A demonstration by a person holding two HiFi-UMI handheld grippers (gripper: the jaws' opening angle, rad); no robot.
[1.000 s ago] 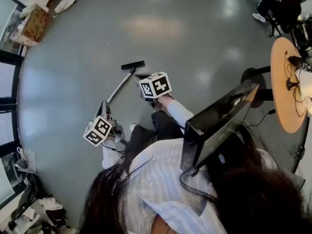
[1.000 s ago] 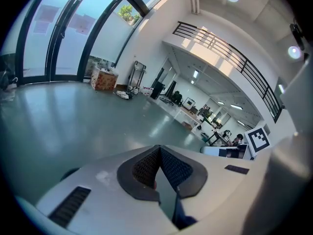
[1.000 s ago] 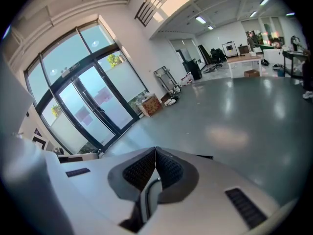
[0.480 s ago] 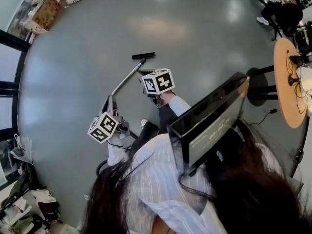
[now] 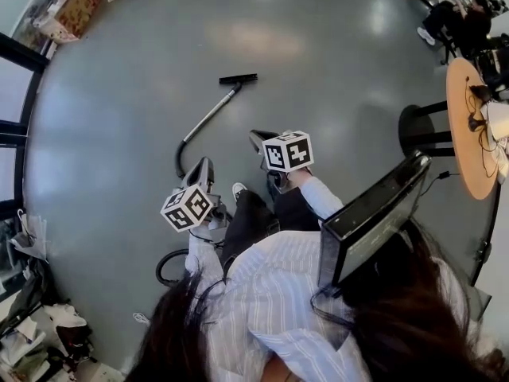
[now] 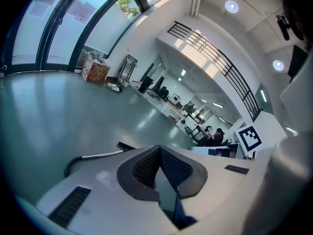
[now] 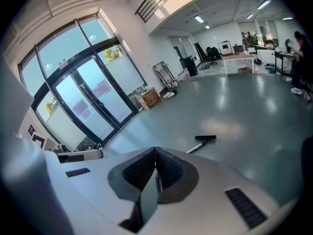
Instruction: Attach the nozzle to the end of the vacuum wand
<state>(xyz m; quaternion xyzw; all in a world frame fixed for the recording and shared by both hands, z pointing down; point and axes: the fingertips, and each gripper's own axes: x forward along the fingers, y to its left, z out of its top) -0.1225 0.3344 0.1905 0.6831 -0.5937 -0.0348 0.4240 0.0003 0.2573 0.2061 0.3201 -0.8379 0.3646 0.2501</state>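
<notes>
out on the grey floor (image 5: 334,62), well ahead of the person (image 5: 270,309), lies the wand (image 5: 208,116), a thin silver tube running slantwise, its near end bending into a dark hose (image 5: 180,159). the black nozzle (image 5: 238,79) sits crosswise at the wand's far end, touching it; whether it is locked on i cannot tell from here

the left gripper (image 5: 203,169) is held low by the person's left side, near the hose bend but apart from it. its own view shows the two ridged pads pressed tip to tip with nothing between them, so it is closed and empty; past them the wand (image 6: 100,155) and the nozzle (image 6: 126,145) lie on the floor

the right gripper (image 5: 258,138) is out in front on a striped sleeve (image 5: 322,197), pointing down toward the floor, well short of the nozzle. its jaws meet as well, closed on nothing, and beyond them the nozzle (image 7: 205,138) shows as a small dark bar on the shiny floor

a cardboard box (image 5: 75,10) stands by the glass doors (image 7: 83,102) at the far left. a round wooden table (image 5: 465,134) and a black stool (image 5: 417,126) stand off to the right, well apart from the wand
</notes>
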